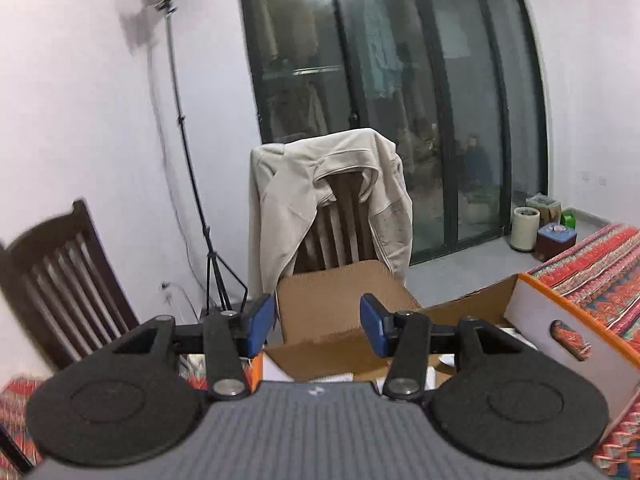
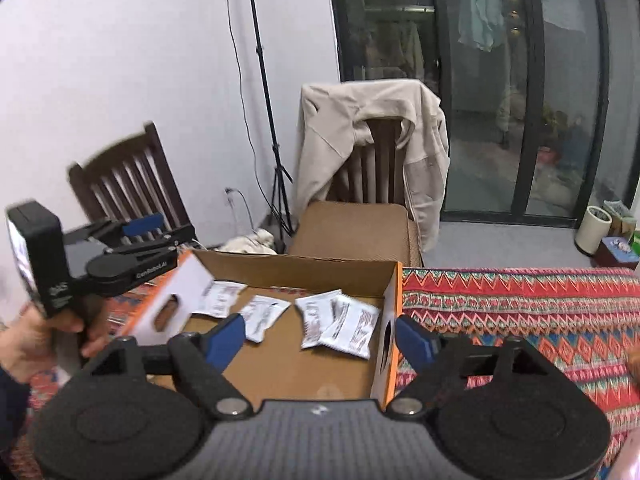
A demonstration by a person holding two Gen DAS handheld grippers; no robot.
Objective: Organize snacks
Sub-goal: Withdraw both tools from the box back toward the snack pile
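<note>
Inside the cardboard box (image 2: 394, 300), white snack packets (image 2: 344, 324) lie gathered; right gripper (image 2: 320, 340) hangs wide open and empty above, left gripper (image 1: 318, 326) part-open, empty.

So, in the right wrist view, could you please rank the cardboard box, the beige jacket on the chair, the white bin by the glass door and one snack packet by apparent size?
1. cardboard box, though it is nearest the camera
2. beige jacket
3. snack packet and white bin: these look alike, and the bin is much farther, so unranked
</note>
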